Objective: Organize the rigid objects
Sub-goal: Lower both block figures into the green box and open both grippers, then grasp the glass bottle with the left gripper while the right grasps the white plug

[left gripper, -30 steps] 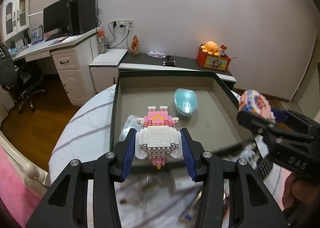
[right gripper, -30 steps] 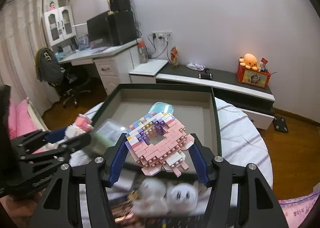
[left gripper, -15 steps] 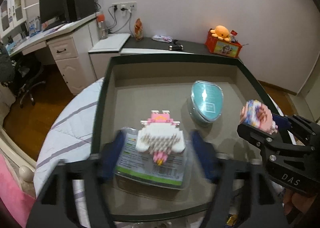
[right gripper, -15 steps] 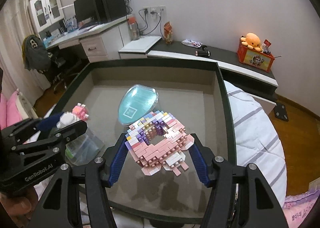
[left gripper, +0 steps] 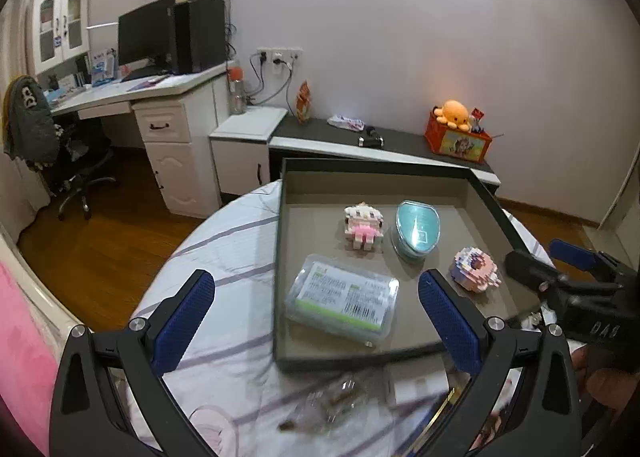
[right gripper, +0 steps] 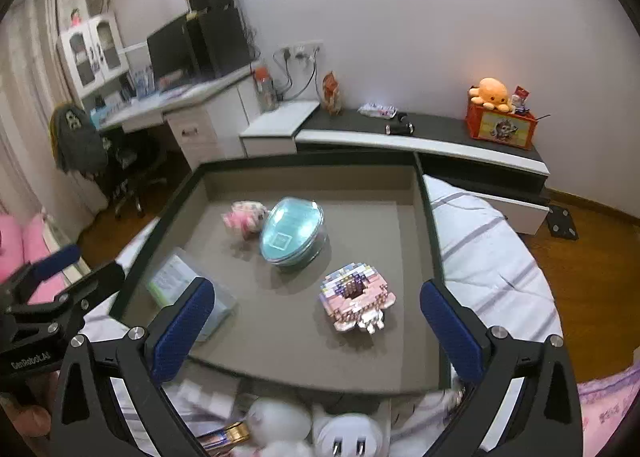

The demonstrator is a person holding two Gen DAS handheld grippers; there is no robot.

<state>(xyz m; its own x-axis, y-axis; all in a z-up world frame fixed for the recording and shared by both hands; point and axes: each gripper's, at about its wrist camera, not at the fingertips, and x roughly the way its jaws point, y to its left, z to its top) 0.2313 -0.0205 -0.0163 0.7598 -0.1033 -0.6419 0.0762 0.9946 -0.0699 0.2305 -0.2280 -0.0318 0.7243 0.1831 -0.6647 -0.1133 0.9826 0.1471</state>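
A dark shallow box [left gripper: 440, 345] [right gripper: 428, 217] lies on the striped round table. In it sit a pink-and-white brick figure [left gripper: 363, 225] [right gripper: 243, 216], a teal oval case [left gripper: 417, 228] [right gripper: 291, 232], a pink-and-purple brick donut [left gripper: 475, 268] [right gripper: 357, 297] and a clear flat case with a green label [left gripper: 345, 300] [right gripper: 176, 277]. My left gripper [left gripper: 316, 320] is open and empty, above the box's near left edge. My right gripper [right gripper: 316, 321] is open and empty, just short of the donut.
Clear wrappers [left gripper: 332, 401] and white plush toys [right gripper: 312, 429] lie on the table in front of the box. A low cabinet [left gripper: 384, 145] with an orange box and plush stands behind. A desk with a monitor [left gripper: 160, 41] and a chair are at left.
Both grippers have opened and pulled back. The brick figure left my left gripper and the brick donut left my right gripper; both now rest on the box floor.
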